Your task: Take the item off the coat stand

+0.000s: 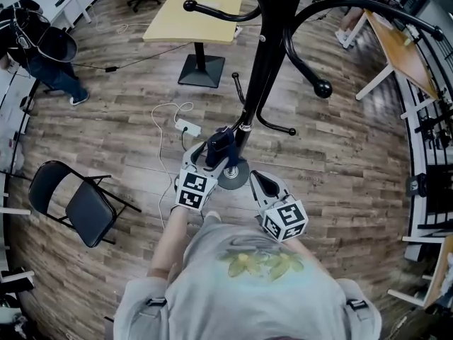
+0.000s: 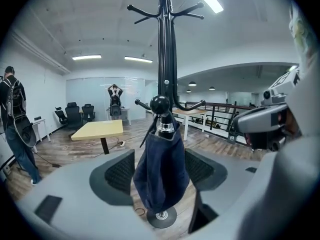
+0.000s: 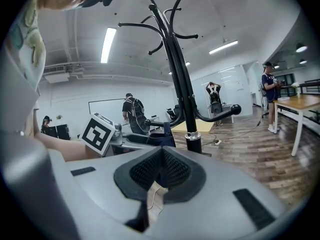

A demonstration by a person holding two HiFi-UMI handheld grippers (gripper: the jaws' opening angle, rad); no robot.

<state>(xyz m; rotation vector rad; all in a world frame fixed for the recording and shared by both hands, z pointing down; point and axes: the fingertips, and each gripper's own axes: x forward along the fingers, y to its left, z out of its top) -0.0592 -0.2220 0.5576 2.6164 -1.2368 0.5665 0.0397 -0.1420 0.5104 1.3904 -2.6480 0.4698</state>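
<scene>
Coat stand (image 1: 265, 55) first: a black pole on a round base (image 1: 232, 176) on the wood floor, with curved arms going out at several heights. I'm standing right up against it.

The dark blue cloth item (image 2: 161, 169) is still on the stand. It hangs limp from a low hook knob (image 2: 160, 104) right by the pole, bunched at the top under the knob, so it looks like it has to go up and over the ball to come free.

The left gripper (image 1: 210, 160) is level with the cloth, jaws wide apart with one pad (image 2: 119, 173) on each side. The cloth sits between them, not pinched yet. Reads as lined up for a grab on the body of the cloth.

The right gripper (image 1: 263, 184) is held back beside the left, jaws closed on nothing. Probably parked out of the way.
</scene>
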